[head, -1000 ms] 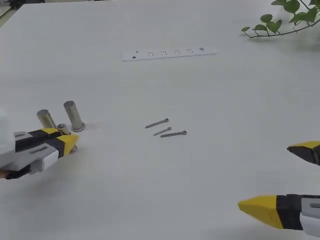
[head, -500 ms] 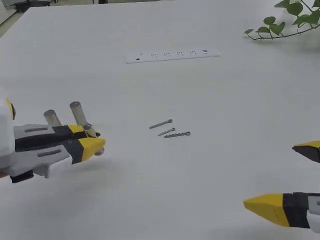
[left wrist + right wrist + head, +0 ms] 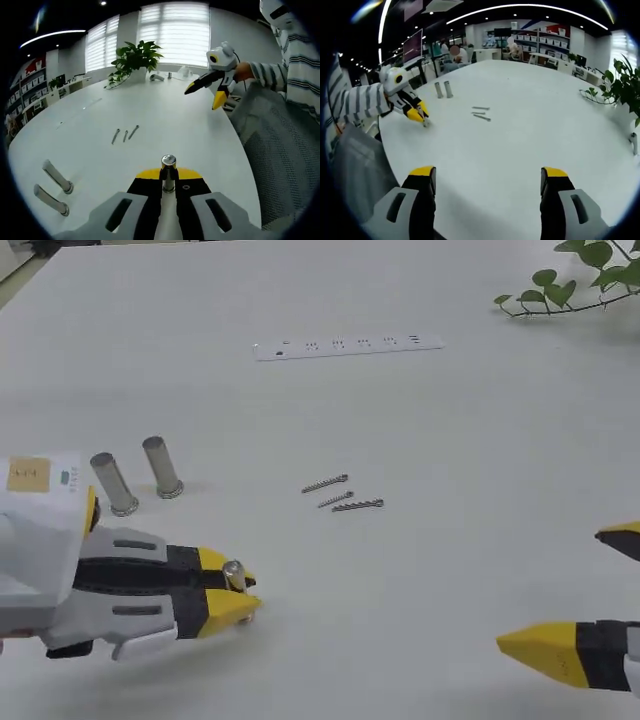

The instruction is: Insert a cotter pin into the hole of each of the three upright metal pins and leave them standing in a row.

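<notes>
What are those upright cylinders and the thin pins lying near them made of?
The two standing grey cylinders look like bare metal with a dull sheen and pale highlights. The three thin silvery cotter pins seem metal wire too, though too small to be sure.

Open-plan office, white worktable (image 3: 420,420).
Blinded windows (image 3: 175,32) ahead of the left gripper (image 3: 168,175); potted plant (image 3: 135,56) ahead-left; shelving (image 3: 547,37), possibly stocked, beyond the right gripper (image 3: 488,174); ceiling strip lights (image 3: 520,5) above.

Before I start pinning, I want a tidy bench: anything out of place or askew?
Only one thing: a metal pin sits clamped in the left gripper, apart from the other two pins standing side by side. The three cotter pins lie loose on the table. Nothing looks spilled or damaged.
</notes>
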